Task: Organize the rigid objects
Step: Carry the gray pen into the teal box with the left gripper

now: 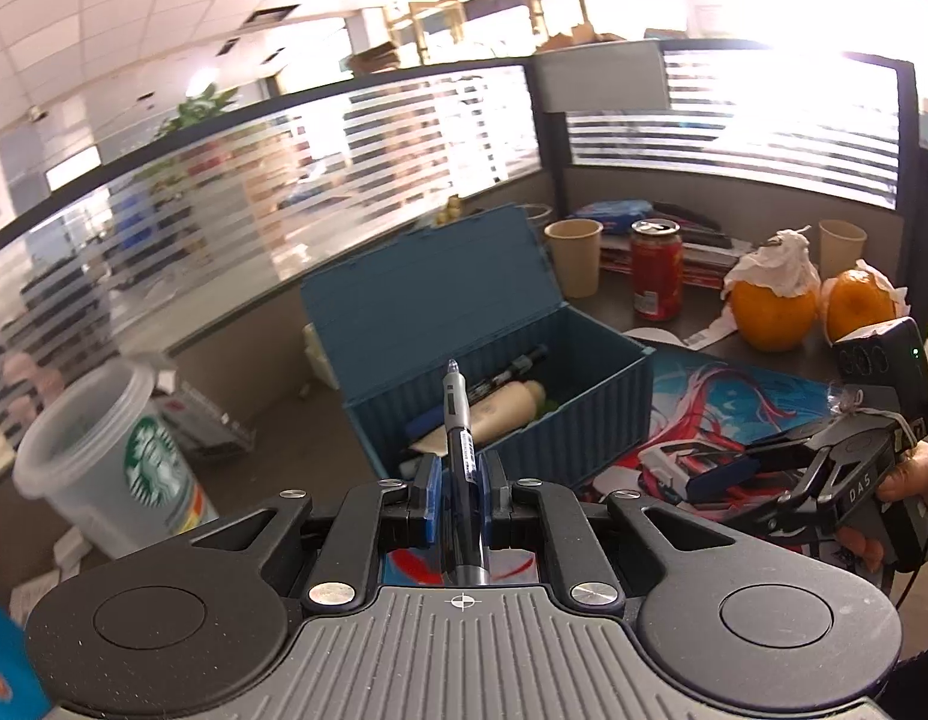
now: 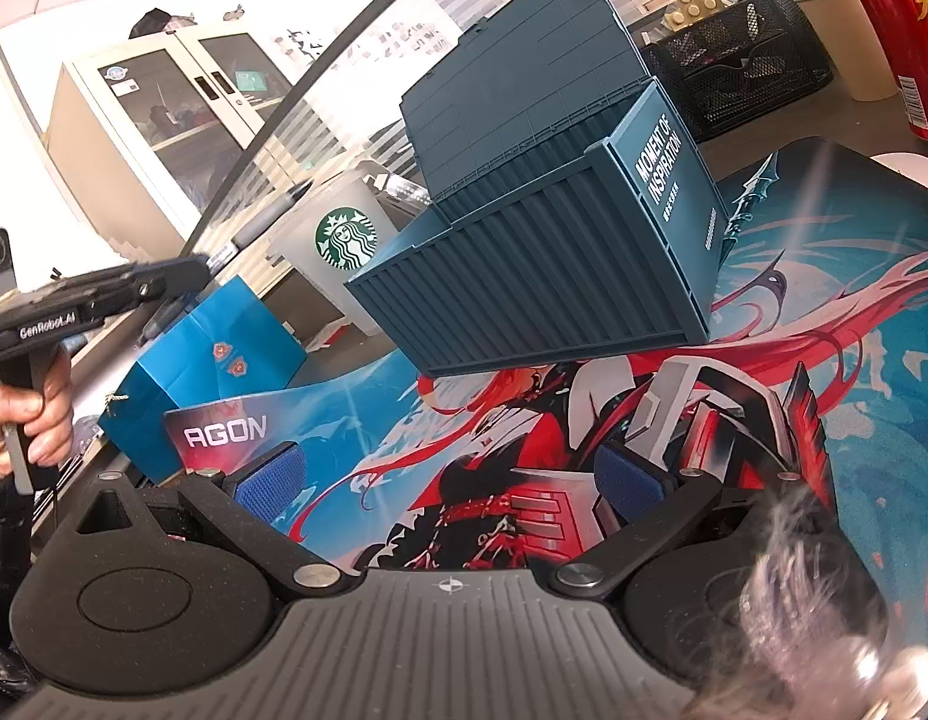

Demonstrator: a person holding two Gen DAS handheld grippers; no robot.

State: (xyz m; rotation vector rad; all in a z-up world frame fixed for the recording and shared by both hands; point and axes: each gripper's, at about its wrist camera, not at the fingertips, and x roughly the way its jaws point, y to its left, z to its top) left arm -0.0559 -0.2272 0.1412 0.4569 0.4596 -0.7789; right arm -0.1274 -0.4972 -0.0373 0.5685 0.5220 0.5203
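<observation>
- While our left tool point(image 1: 458, 492) pinches a pen point(image 1: 459, 450) between its blue pads, tip pointing away, we see it held in the air just before the blue box point(image 1: 505, 372).
- The box stands lid-up on the printed mat point(image 2: 823, 360) on the worktop, markers and a cream bottle point(image 1: 505, 408) inside.
- Our right tool point(image 2: 449, 480) gapes wide over the mat, holding nothing.

Desk point(image 1: 655, 294), dark-topped, enclosed by cubicle partitions. A printed AGON desk mat point(image 2: 823, 396) covers its near part; the open blue container-style storage box point(image 2: 541, 288) stands on the mat. Beyond the mat on the bare desk: red drink can point(image 1: 657, 270), two paper cups point(image 1: 574, 258), two oranges point(image 1: 772, 309), black mesh organizer point(image 2: 739, 75).
</observation>
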